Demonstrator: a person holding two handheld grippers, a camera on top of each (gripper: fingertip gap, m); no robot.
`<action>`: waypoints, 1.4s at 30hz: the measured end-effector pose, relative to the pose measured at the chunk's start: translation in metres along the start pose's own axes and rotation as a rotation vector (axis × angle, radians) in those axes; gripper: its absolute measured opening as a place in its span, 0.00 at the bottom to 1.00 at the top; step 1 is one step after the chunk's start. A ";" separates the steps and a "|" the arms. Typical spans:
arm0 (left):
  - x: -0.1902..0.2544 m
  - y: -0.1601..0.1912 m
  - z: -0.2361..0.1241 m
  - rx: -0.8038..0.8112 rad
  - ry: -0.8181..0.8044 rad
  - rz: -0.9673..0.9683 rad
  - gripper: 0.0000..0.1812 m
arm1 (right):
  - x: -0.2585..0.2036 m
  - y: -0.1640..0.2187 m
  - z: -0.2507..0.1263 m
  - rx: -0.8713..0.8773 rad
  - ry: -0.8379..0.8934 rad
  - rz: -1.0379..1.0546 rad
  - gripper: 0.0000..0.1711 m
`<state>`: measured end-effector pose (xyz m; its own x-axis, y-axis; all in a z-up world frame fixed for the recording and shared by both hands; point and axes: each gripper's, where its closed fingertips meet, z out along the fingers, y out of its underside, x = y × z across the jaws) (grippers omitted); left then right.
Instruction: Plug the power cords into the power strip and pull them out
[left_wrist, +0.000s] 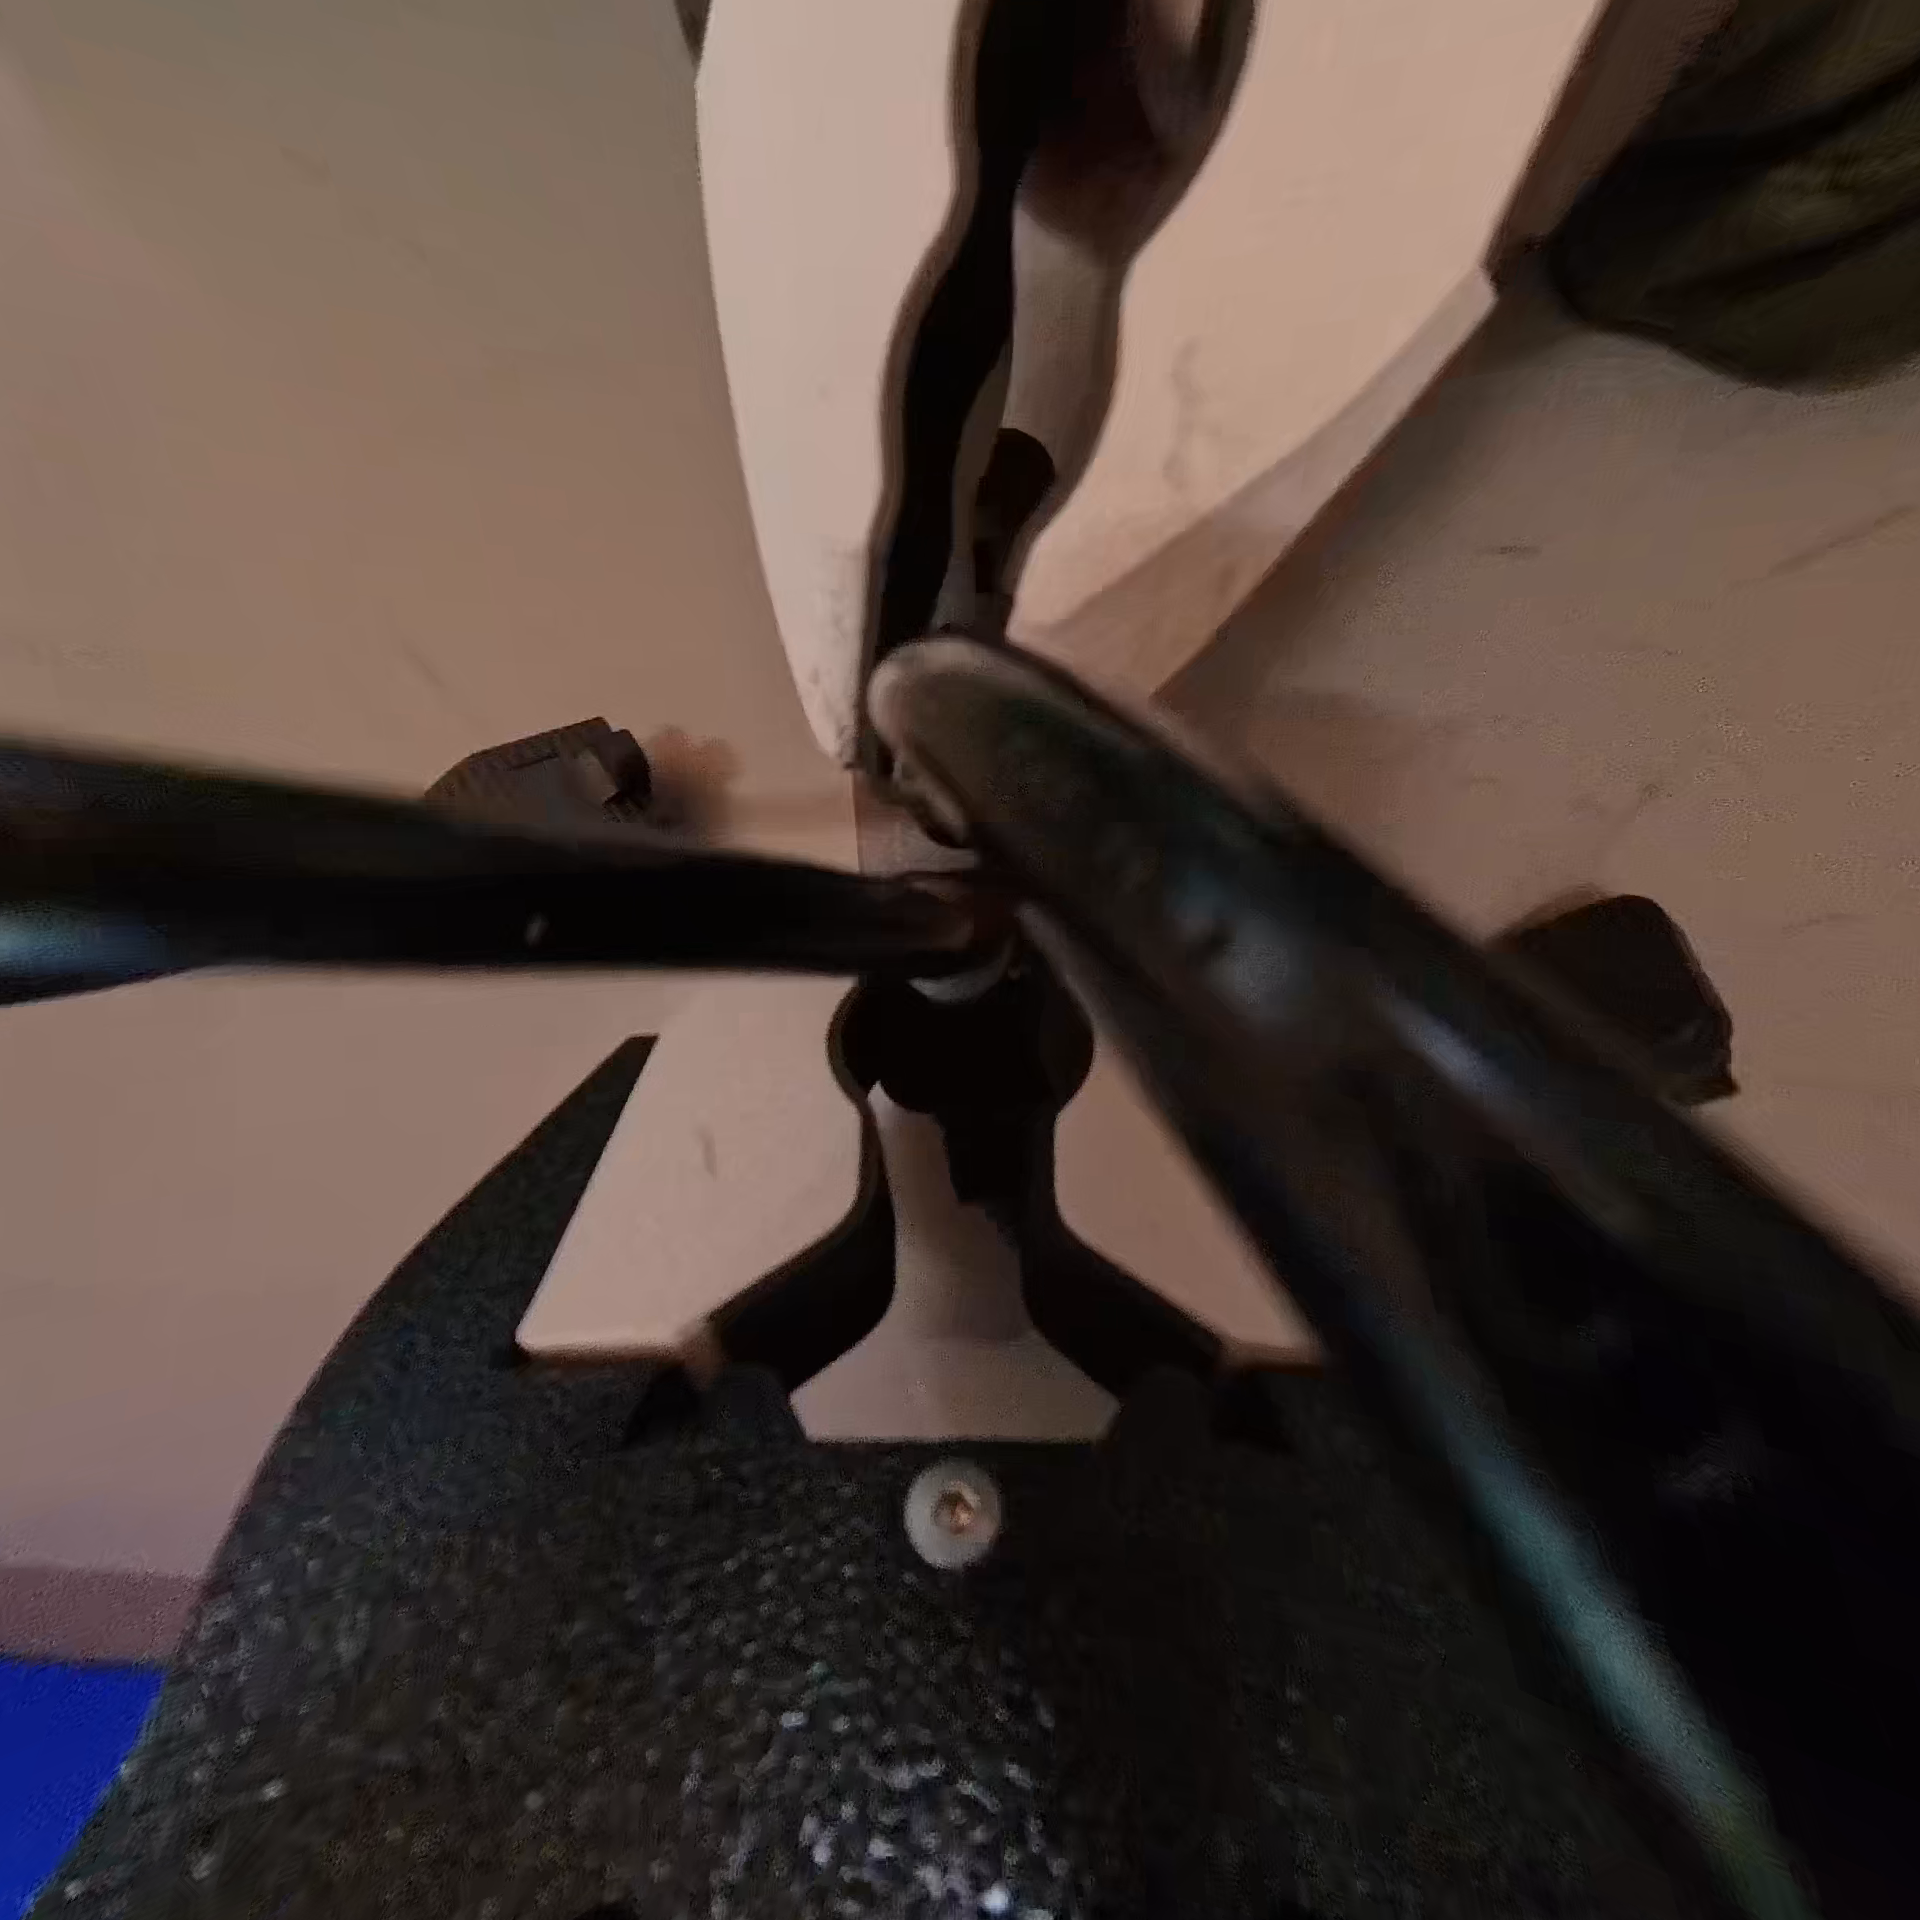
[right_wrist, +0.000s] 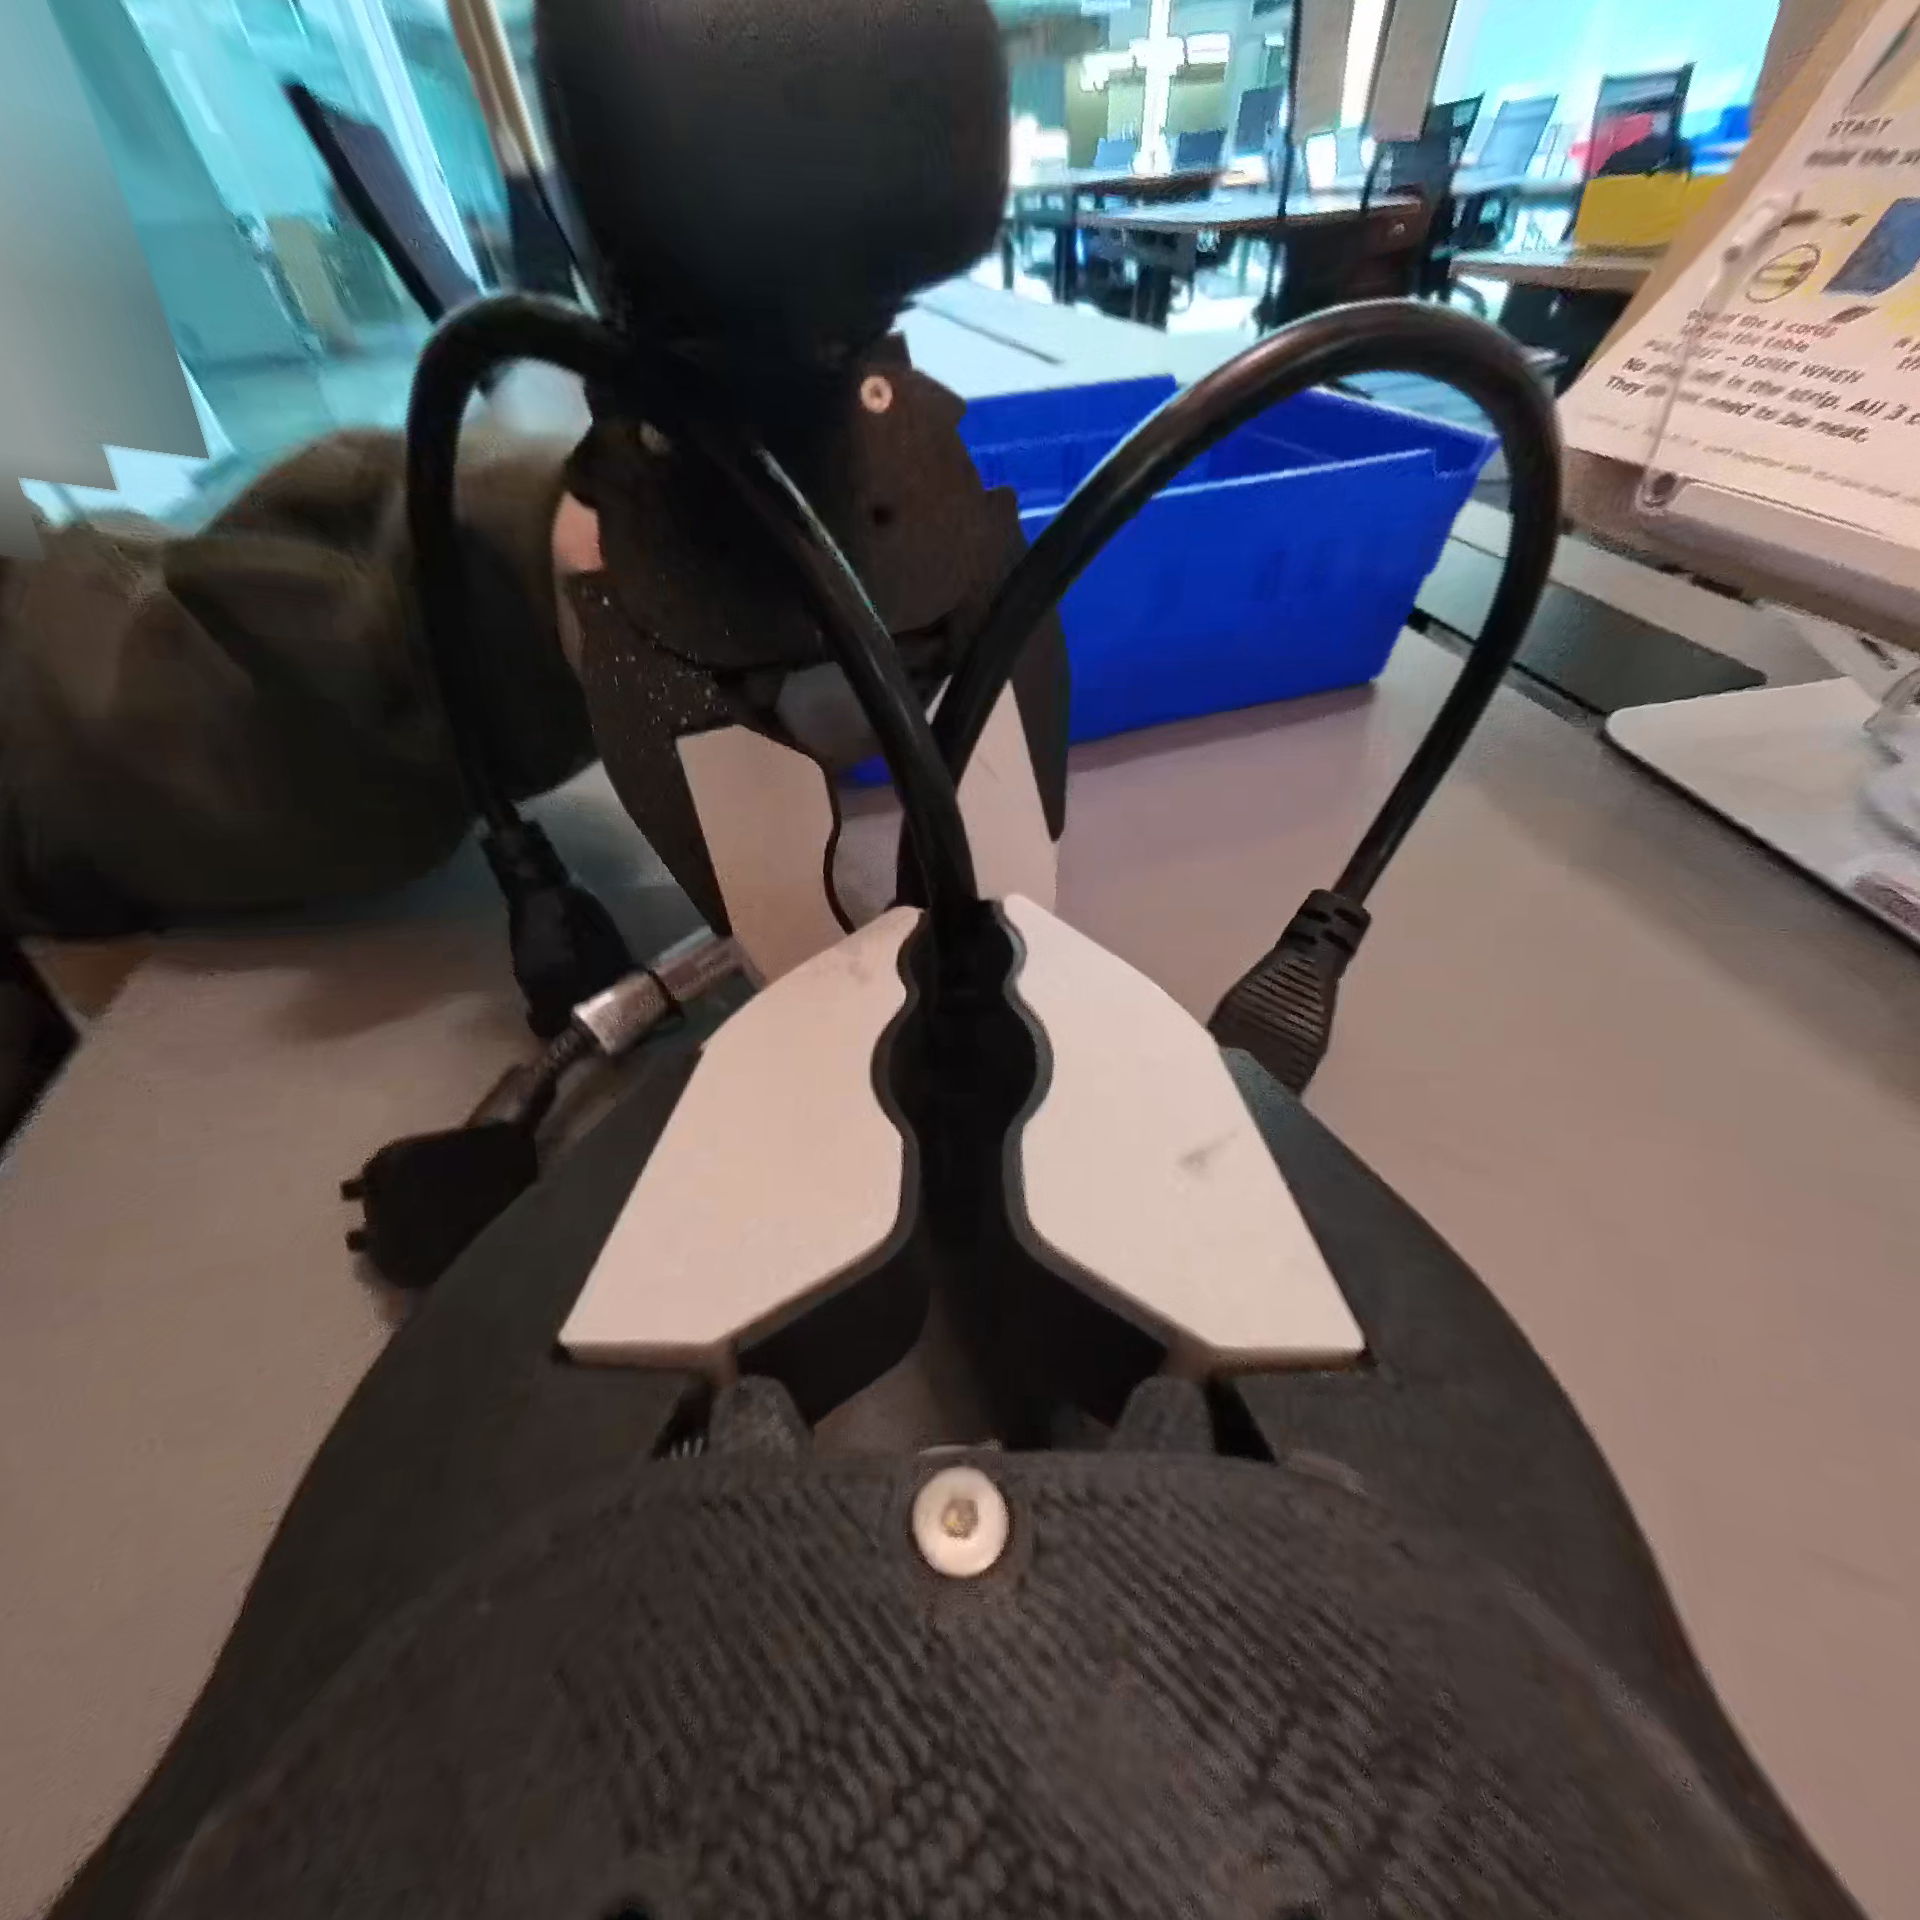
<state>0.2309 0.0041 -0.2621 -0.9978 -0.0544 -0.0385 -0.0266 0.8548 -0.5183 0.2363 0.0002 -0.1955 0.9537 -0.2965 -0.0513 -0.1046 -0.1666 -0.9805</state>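
Grey table (right_wrist: 1558, 1195) carries, nearest, the right gripper (right_wrist: 961, 935) with white jaws closed on a black power cord (right_wrist: 914, 748), then loose plugs (right_wrist: 1288, 997) beside it, the left gripper (right_wrist: 894, 831) whose jaws I cannot tell, and a blue bin (right_wrist: 1247, 561) at the far edge

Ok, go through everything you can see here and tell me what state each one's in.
right gripper: shut on black cord
left gripper: pointing down at table, open or shut unclear
black cord: pinched, arching upward
pronged plug: unplugged, lying on table
ribbed plug: front end hidden, plugged or not unclear
blue bin: upright, contents unseen
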 end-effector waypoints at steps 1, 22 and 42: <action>0.001 0.000 0.003 -0.024 0.017 0.000 0.14 | 0.001 0.004 -0.004 -0.051 0.018 -0.045 0.05; 0.007 0.020 -0.006 -0.224 0.042 0.052 0.09 | -0.008 0.010 -0.005 0.003 -0.038 0.024 0.05; 0.005 0.012 -0.005 -0.323 0.058 0.079 0.09 | -0.006 -0.006 -0.003 0.069 -0.011 0.028 0.06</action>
<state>0.2248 0.0167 -0.2645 -0.9991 0.0401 -0.0147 0.0423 0.9750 -0.2181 0.2304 0.0001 -0.1887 0.9538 -0.2894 -0.0808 -0.1119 -0.0929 -0.9894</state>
